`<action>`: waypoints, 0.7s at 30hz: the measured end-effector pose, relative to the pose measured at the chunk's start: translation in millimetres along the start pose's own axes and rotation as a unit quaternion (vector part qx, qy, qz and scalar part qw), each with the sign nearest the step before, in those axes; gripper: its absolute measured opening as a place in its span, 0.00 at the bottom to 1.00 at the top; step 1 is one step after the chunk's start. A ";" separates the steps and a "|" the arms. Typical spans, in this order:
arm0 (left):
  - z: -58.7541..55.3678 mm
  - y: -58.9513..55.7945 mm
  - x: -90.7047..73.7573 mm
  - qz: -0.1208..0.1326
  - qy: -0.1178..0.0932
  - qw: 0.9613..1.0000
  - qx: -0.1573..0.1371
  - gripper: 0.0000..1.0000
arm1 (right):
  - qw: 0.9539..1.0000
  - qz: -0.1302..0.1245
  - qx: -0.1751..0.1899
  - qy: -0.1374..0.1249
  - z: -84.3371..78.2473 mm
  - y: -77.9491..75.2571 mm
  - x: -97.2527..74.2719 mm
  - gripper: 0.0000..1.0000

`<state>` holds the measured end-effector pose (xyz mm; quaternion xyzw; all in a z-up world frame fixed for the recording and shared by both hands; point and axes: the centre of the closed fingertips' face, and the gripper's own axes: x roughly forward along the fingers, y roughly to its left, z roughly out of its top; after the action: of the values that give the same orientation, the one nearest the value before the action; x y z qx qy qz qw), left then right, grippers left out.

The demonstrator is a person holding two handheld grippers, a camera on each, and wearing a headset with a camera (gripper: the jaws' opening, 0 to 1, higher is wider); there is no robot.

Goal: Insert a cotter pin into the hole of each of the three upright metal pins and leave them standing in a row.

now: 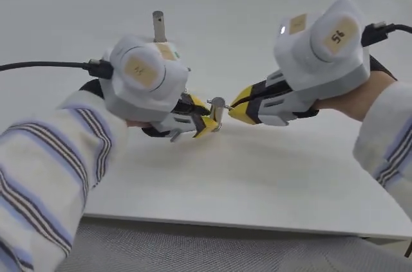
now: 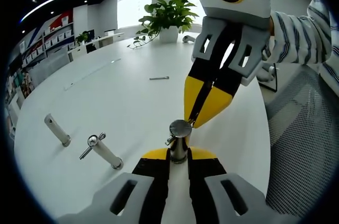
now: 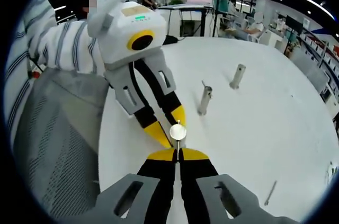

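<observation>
while the left gripper [image 2: 180, 156] clamps an upright metal pin [image 2: 180, 138], the right gripper [image 2: 197, 115], tips together, holds a cotter pin [image 2: 169, 140] at its hole. beyond the fingertips, a second pin [image 2: 103, 151] is already fitted, a third pin [image 2: 57, 130] bare.

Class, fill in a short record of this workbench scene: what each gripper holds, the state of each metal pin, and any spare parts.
Left gripper: shut on the near metal pin, held upright
Right gripper: shut on the held cotter pin, at that pin's hole
Second metal pin: standing, fitted cotter pin through it
Third metal pin: standing, hole empty
Spare cotter pin: lying on the table
Progress: one pin fitted, one apparently being fitted, one bare
</observation>
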<state>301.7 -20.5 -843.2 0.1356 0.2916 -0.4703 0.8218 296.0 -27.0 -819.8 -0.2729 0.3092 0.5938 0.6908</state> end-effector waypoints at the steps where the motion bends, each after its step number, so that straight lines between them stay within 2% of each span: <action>1: 0.4 -0.1 0.5 -0.001 0.000 1.000 0.000 0.12 | 1.000 0.001 0.000 0.000 -0.1 0.0 0.0 0.03; 10: 1.0 -0.4 2.7 -0.006 -0.005 1.000 0.002 0.12 | 1.000 0.014 -0.005 -0.007 5.1 -1.2 3.6 0.03; 21: -0.5 1.1 2.5 -0.003 -0.013 1.000 -0.015 0.12 | 0.999 0.023 -0.025 -0.013 5.9 0.1 5.0 0.04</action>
<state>303.4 -21.4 -845.1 0.1161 0.2882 -0.4698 0.8263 297.1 -19.3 -819.7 -0.2746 0.2914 0.6206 0.6742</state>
